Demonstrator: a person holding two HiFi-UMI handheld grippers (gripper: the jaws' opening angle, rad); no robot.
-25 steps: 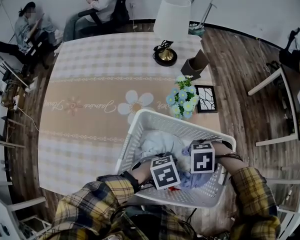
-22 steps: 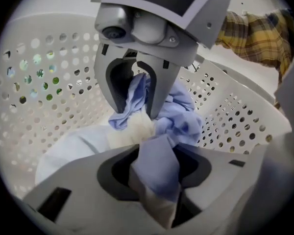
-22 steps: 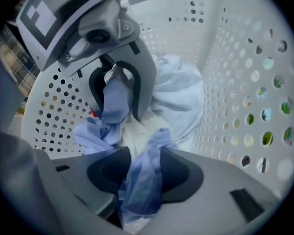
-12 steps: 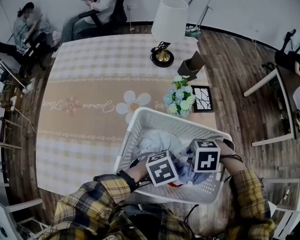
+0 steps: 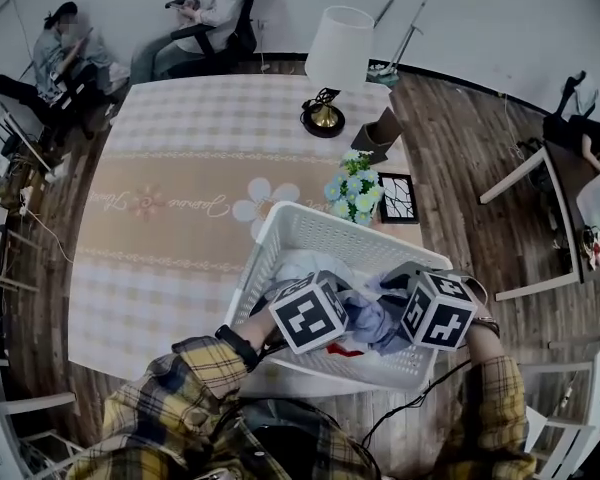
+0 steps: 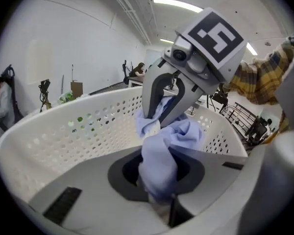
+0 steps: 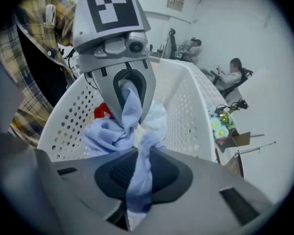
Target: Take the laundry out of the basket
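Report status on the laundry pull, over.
Left gripper, right gripper: jaws just closed, both shut on the light blue garment. Garment bunched between them, trailing into the white laundry basket. Nothing blocking.

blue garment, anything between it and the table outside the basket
Only the basket, whose perforated wall it must clear. The left gripper and right gripper have just closed on the blue garment; nothing covers it above. Flowers stand just beyond the far rim.

Bare cloth covers the table [image 5: 160, 228] across frame left and centre. Beyond the basket's [image 5: 310, 220] far rim, upper right, stand lamp [image 5: 340, 48], brown box [image 5: 380, 133], flowers [image 5: 352, 196], and picture frame [image 5: 397, 198]. Perforated basket walls close every side.
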